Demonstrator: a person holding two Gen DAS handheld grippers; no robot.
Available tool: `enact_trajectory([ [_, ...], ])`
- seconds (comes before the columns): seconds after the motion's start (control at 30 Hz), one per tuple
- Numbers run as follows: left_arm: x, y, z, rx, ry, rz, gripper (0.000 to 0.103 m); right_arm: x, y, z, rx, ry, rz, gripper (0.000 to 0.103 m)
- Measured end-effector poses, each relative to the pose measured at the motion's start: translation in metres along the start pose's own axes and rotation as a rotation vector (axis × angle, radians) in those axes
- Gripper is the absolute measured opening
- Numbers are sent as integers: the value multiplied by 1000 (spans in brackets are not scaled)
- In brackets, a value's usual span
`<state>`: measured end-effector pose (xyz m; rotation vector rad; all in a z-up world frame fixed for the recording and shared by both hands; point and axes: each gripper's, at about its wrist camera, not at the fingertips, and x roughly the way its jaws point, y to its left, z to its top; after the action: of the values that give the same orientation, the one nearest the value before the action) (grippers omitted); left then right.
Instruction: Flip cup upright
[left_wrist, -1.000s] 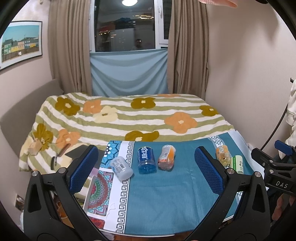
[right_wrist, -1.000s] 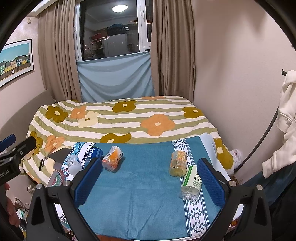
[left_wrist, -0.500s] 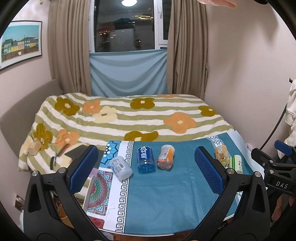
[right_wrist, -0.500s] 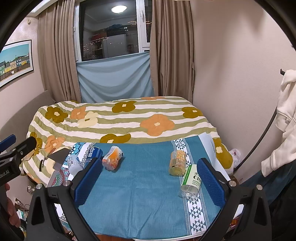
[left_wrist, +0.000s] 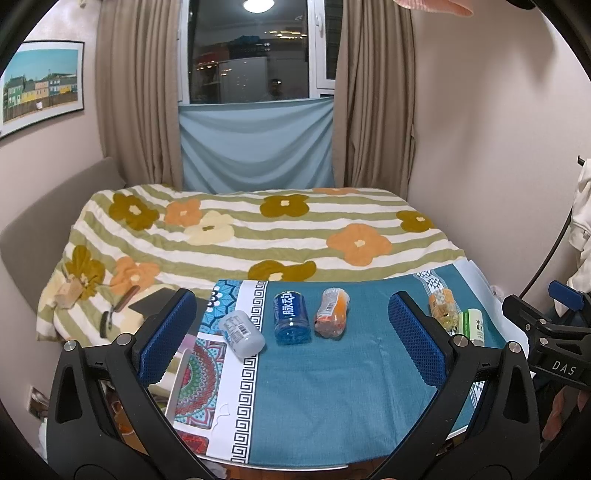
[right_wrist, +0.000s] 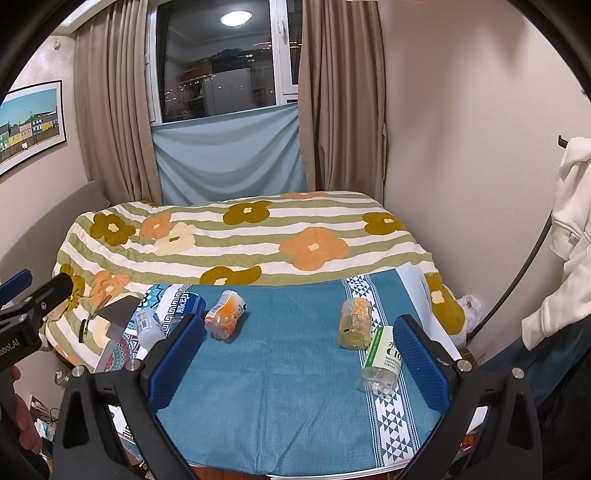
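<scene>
Several cups lie on their sides on a blue cloth (left_wrist: 332, 387) over a table. In the left wrist view there is a grey-white cup (left_wrist: 242, 334), a blue cup (left_wrist: 291, 317), an orange-labelled clear cup (left_wrist: 331, 313), a yellow-orange cup (left_wrist: 442, 308) and a green-white cup (left_wrist: 474, 325). The right wrist view shows the orange-labelled cup (right_wrist: 225, 319), the yellow-orange cup (right_wrist: 355, 324) and the green-white cup (right_wrist: 382, 360). My left gripper (left_wrist: 291, 339) is open and empty, held back from the cups. My right gripper (right_wrist: 293, 360) is open and empty above the cloth.
A bed with a flowered striped blanket (left_wrist: 258, 229) lies behind the table. A wall (right_wrist: 480, 147) stands on the right, with a white garment (right_wrist: 569, 221) hanging. A patterned mat (left_wrist: 199, 376) and clutter sit at the table's left edge. Each gripper shows in the other's view.
Both views have shifted slightly; the cups sit a little higher and farther in frame. Neither gripper has opened or shut, and no cup has moved.
</scene>
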<state>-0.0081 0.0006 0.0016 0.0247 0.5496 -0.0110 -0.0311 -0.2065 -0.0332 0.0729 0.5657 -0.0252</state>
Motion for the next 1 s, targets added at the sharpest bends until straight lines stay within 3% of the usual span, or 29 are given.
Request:
enact_trajectory([
  [1.0, 5, -5, -4, -9, 20, -15, 103, -1, 1, -2, 14, 5, -10, 103],
])
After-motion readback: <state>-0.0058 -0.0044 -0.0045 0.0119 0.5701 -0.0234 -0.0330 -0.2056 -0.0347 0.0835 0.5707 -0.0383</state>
